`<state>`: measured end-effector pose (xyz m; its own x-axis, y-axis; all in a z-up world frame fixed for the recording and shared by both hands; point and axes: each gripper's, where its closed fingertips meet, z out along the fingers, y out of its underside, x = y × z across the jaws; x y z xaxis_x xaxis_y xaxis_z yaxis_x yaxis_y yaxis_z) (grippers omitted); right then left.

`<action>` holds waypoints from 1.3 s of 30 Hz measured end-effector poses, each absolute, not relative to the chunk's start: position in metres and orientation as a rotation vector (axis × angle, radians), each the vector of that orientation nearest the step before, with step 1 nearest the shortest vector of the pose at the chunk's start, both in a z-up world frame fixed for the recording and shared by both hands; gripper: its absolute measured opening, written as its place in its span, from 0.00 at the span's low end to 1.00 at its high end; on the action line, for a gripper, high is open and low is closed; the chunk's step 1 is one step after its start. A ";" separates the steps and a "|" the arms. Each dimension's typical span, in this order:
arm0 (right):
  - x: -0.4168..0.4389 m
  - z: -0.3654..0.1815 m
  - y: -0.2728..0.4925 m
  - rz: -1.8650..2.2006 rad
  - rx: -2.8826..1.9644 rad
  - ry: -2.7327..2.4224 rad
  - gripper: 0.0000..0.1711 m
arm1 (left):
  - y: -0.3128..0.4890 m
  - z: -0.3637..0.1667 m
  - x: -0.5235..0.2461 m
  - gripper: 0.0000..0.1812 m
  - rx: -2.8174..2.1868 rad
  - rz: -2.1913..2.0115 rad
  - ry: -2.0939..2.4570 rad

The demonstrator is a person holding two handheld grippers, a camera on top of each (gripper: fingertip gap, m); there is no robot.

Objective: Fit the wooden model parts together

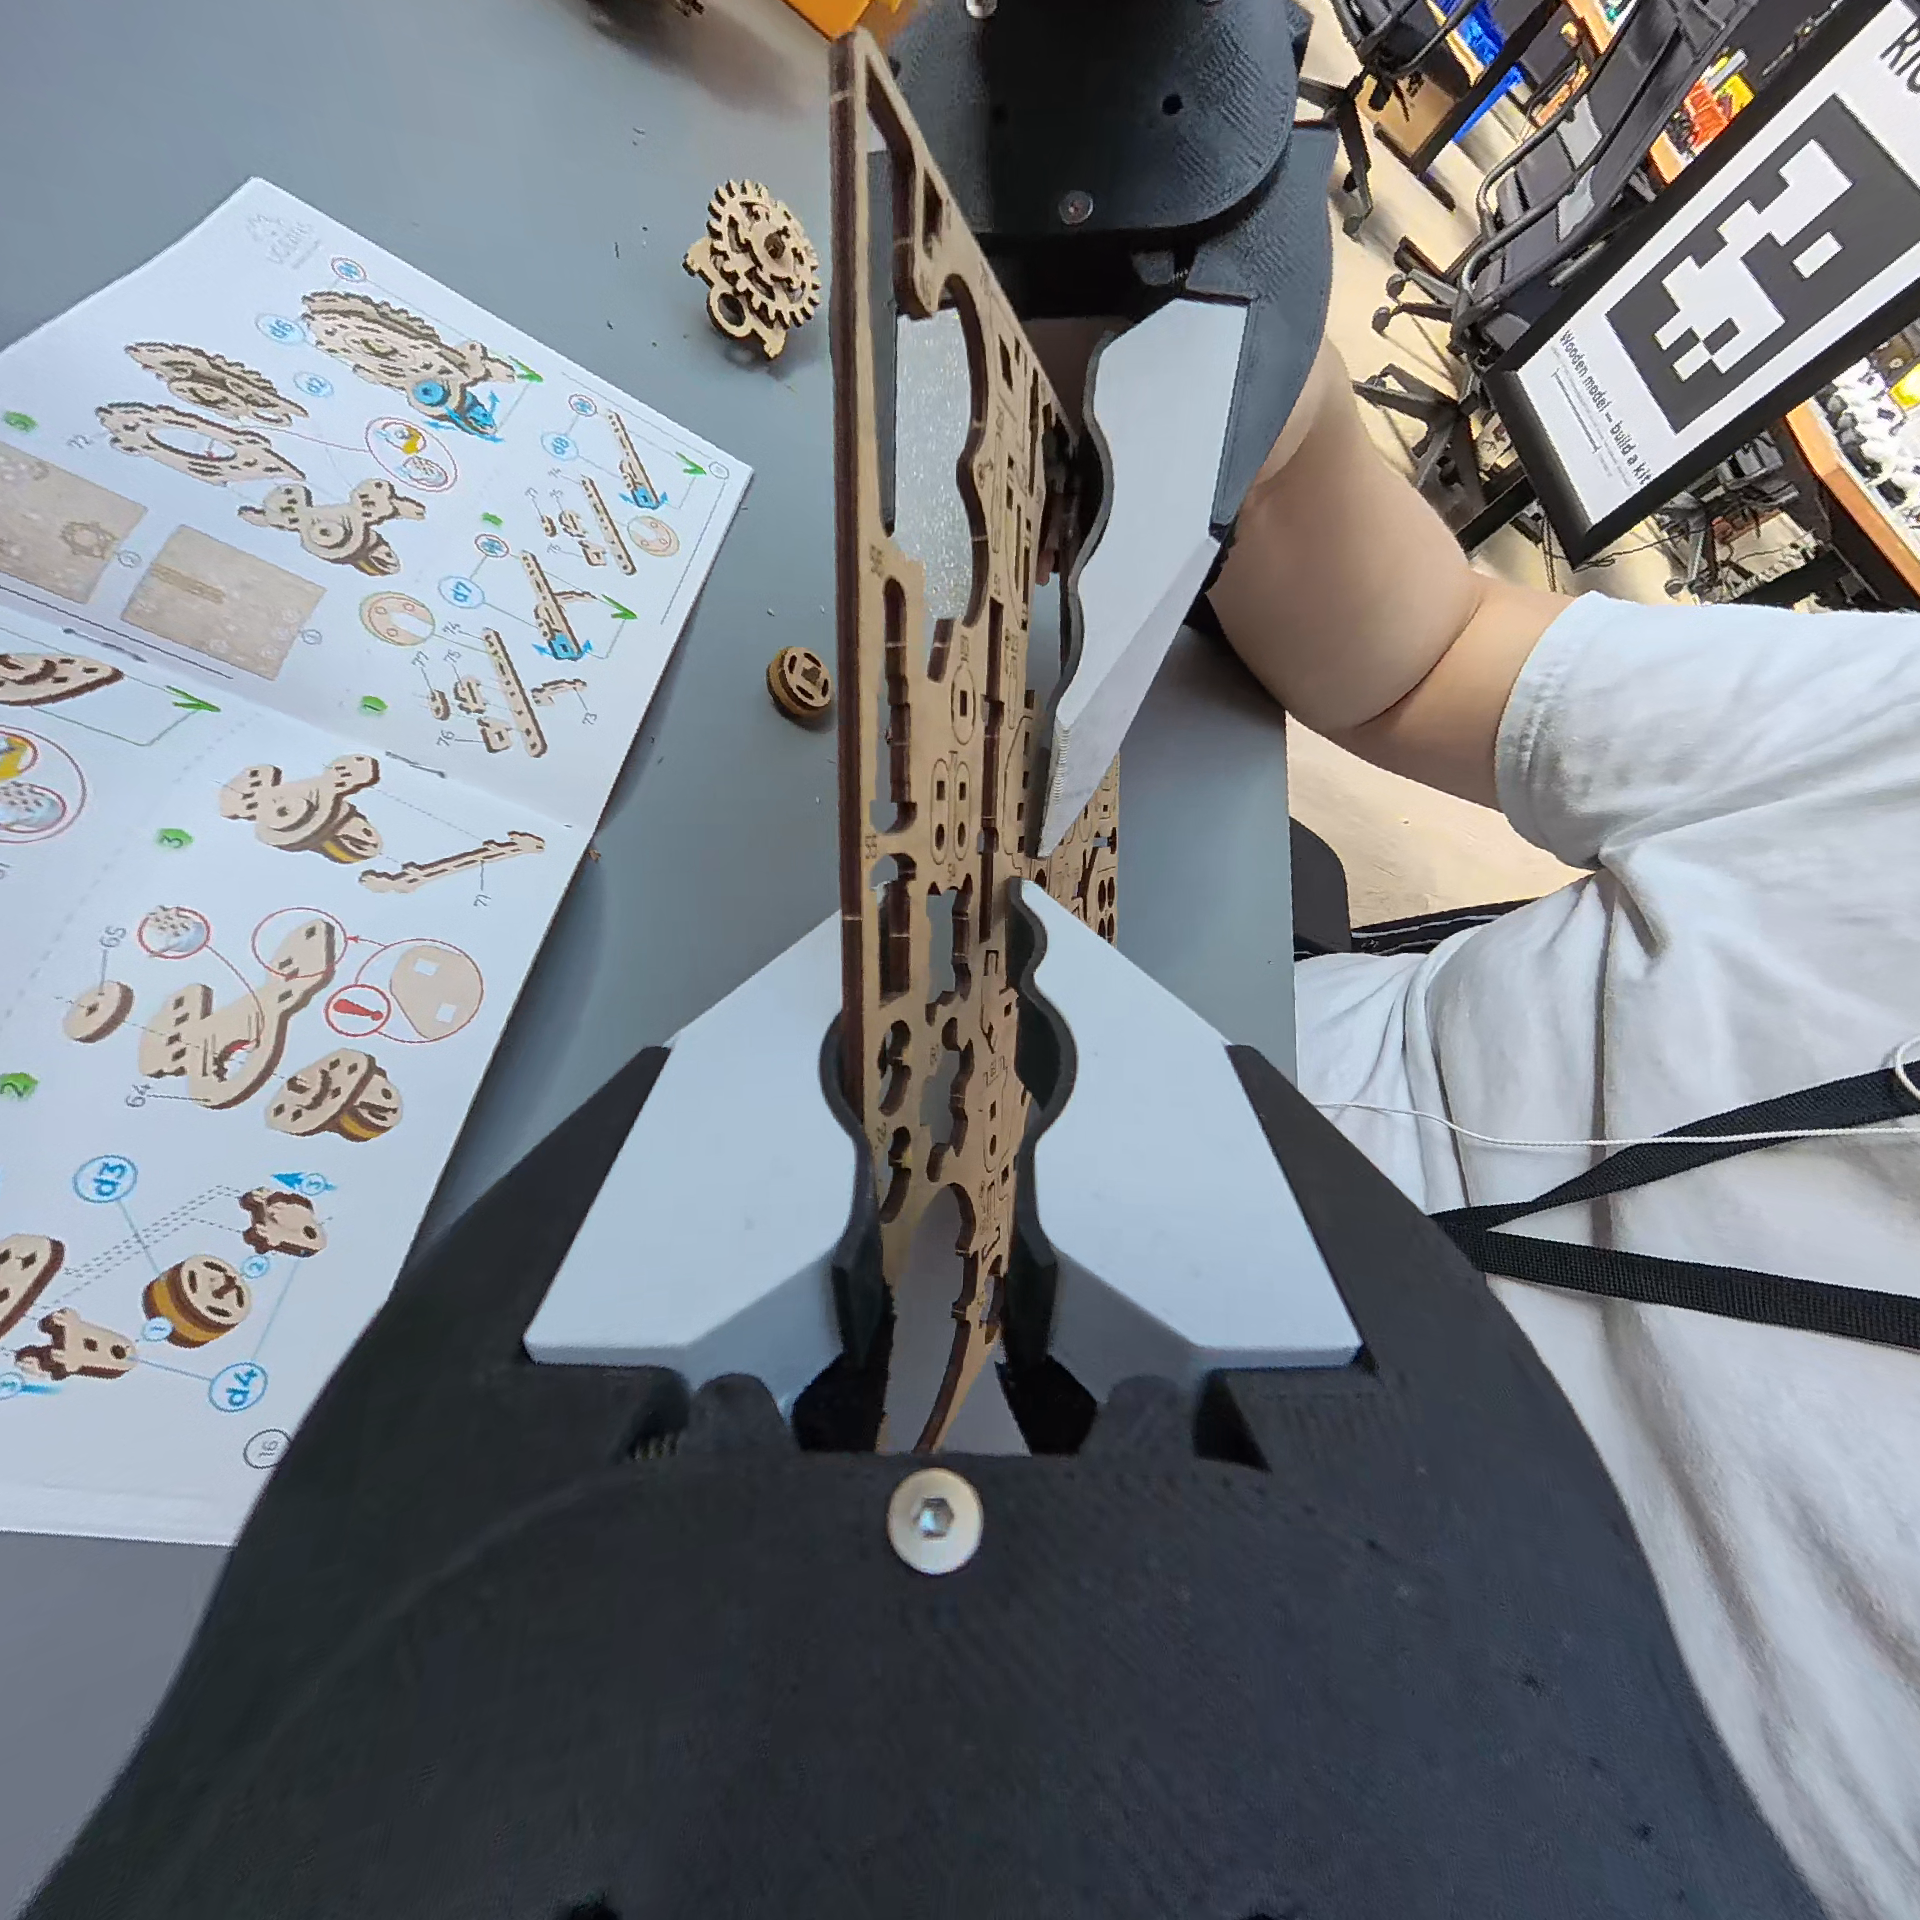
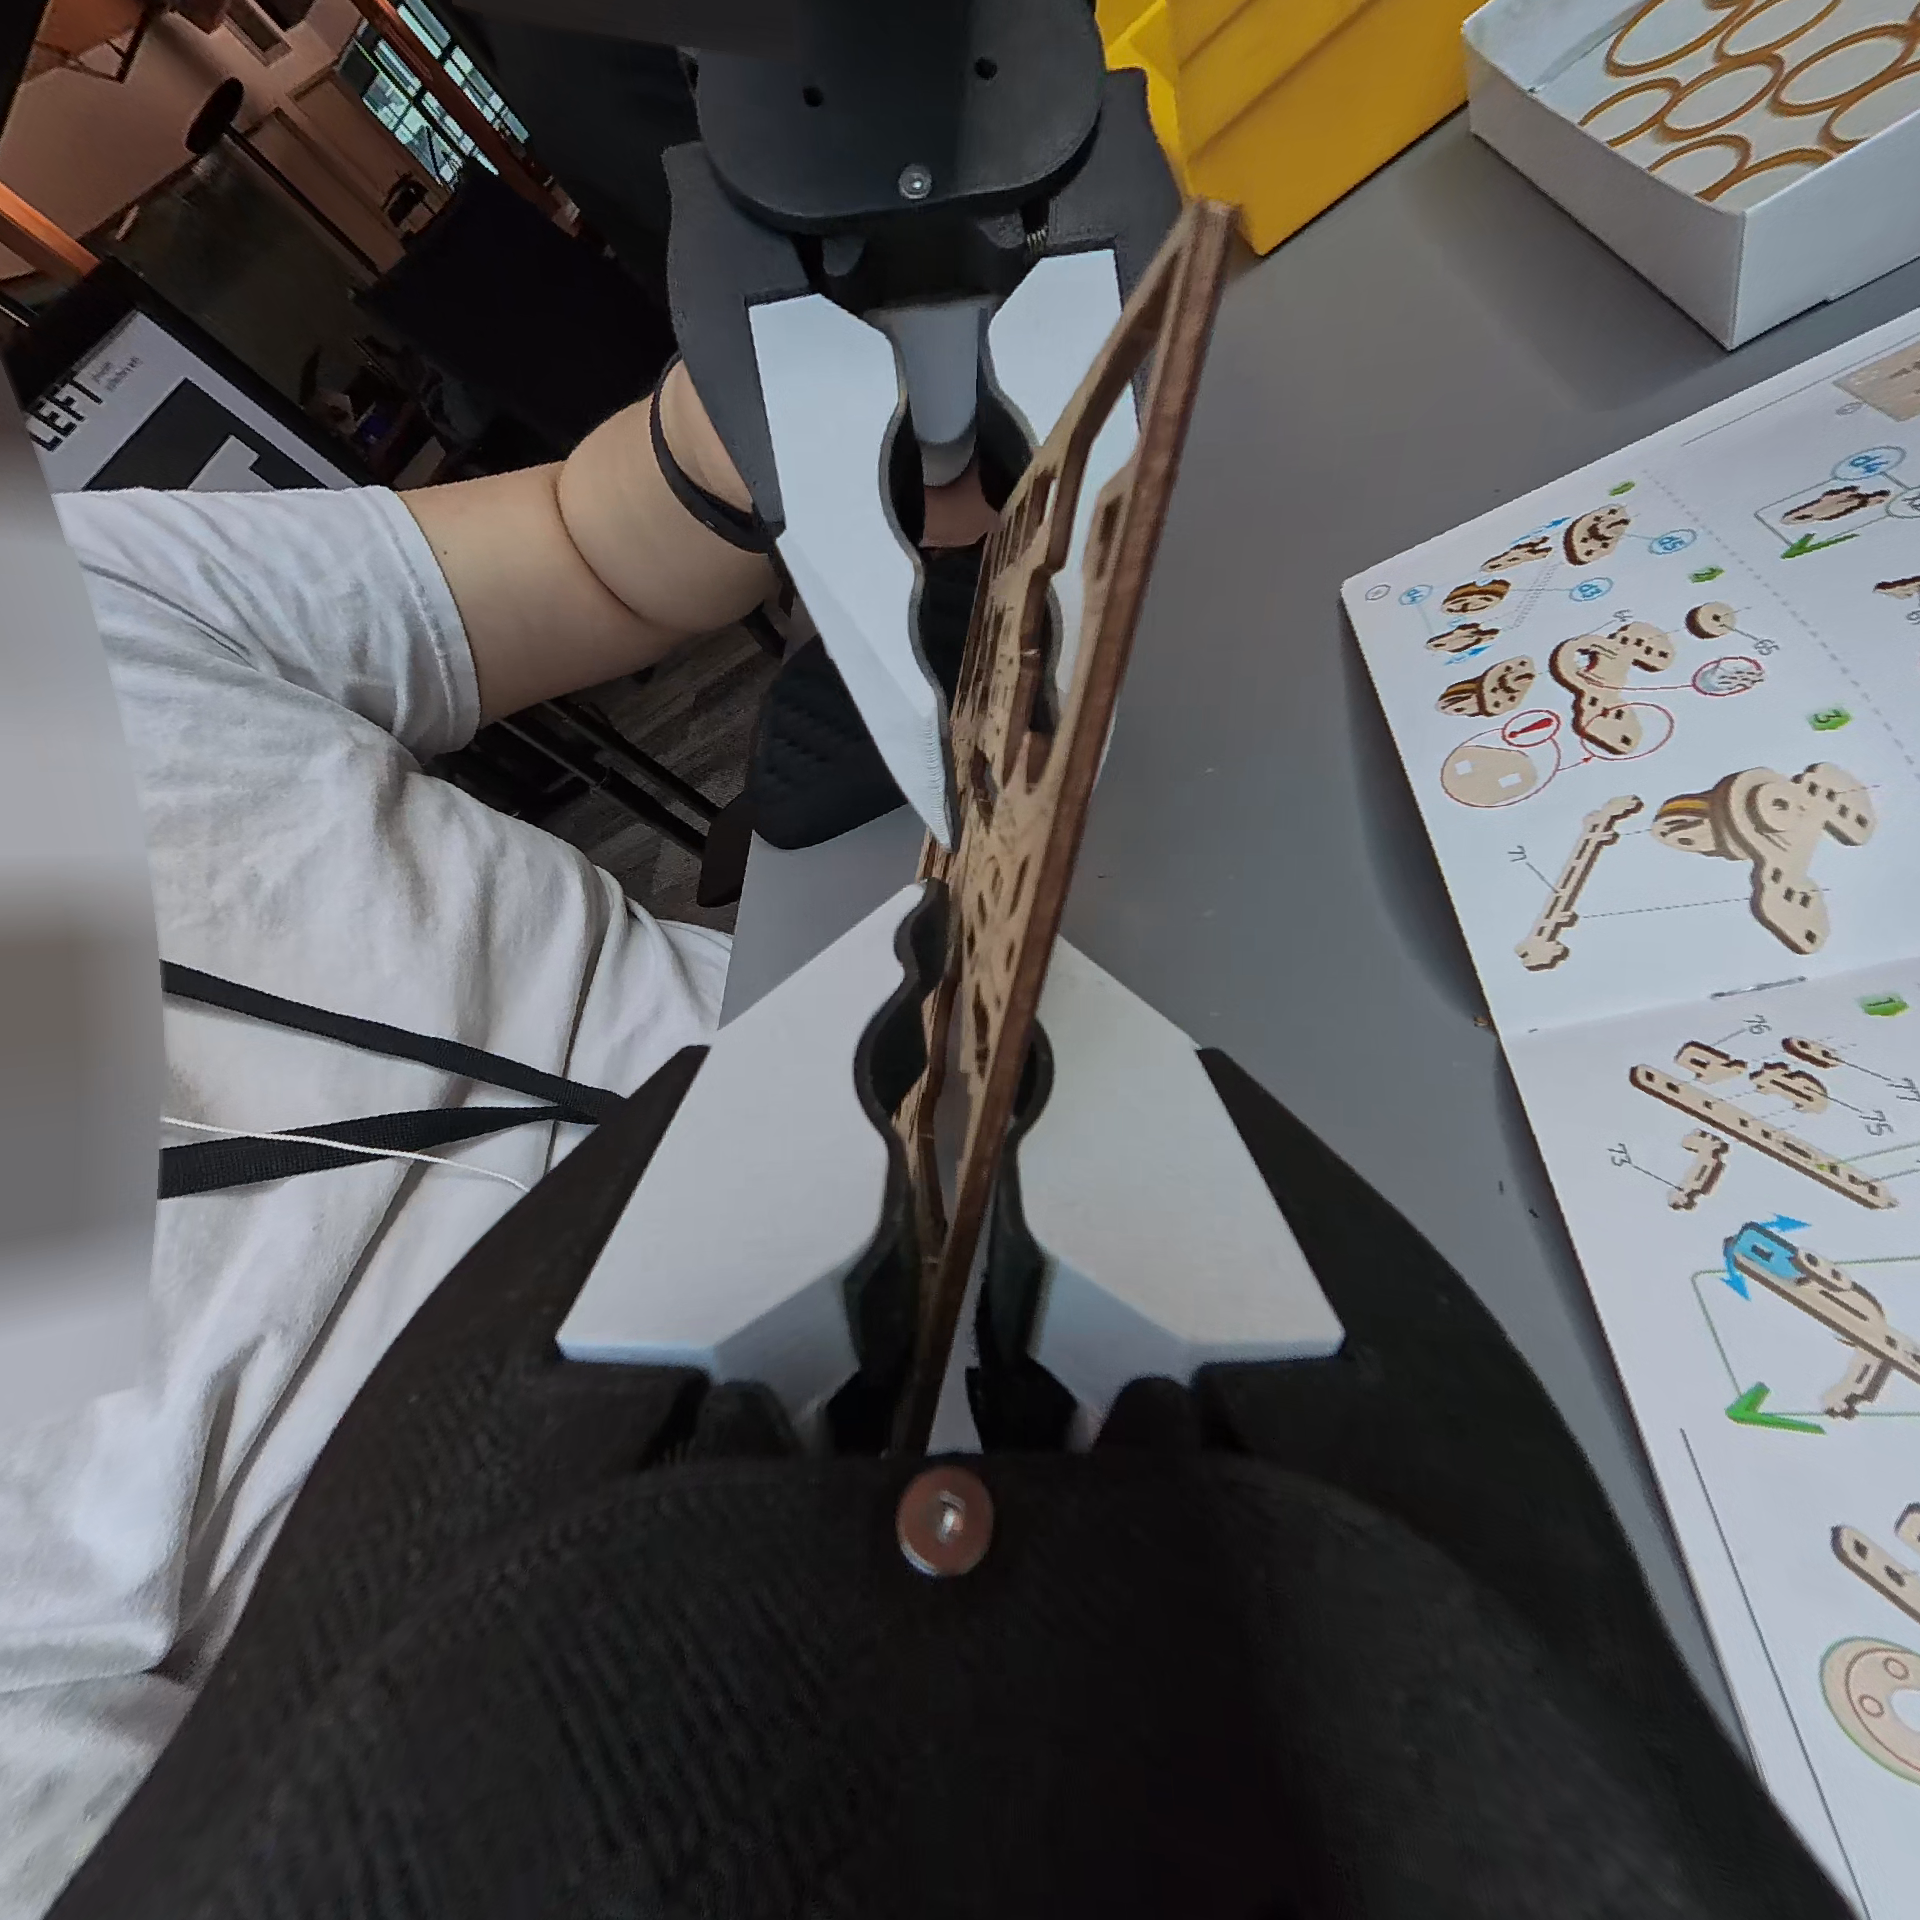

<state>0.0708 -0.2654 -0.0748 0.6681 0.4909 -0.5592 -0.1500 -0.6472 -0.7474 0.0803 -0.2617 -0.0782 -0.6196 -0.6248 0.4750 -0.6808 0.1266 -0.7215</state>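
Observation:
A thin wooden sheet of laser-cut model parts [image 1: 935,623] stands edge-on above the grey table [image 1: 416,125], held between both grippers. My left gripper [image 1: 935,904] is shut on its near end. My right gripper [image 1: 1039,821] faces it from the far side, one finger pressed on the sheet's right face and the other hidden behind it. In the right wrist view the sheet [image 2: 1122,582] tilts right. My right gripper [image 2: 977,935] is shut on it, and the left gripper [image 2: 940,821] clamps it from the opposite end.
An open instruction booklet [image 1: 312,727] lies on the table and also shows in the right wrist view [image 2: 1662,831]. A wooden gear assembly [image 1: 753,265] and a small round wooden part [image 1: 800,684] lie beyond it. A yellow bin [image 2: 1299,104] and a white box [image 2: 1714,208] stand behind. The person's torso [image 1: 1558,1143] is close. Left and right tips are no more than a few centimetres apart.

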 end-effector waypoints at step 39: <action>0.067 -0.068 -0.264 0.992 -2.013 -0.267 0.01 | -0.251 -0.074 0.078 0.18 1.383 1.332 -2.792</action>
<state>0.0672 -0.2640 -0.0682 0.6621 0.5109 -0.5483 -0.1665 -0.6131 -0.7723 0.0777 -0.2506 -0.0744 -0.6413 -0.7587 0.1143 -0.5661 0.3674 -0.7379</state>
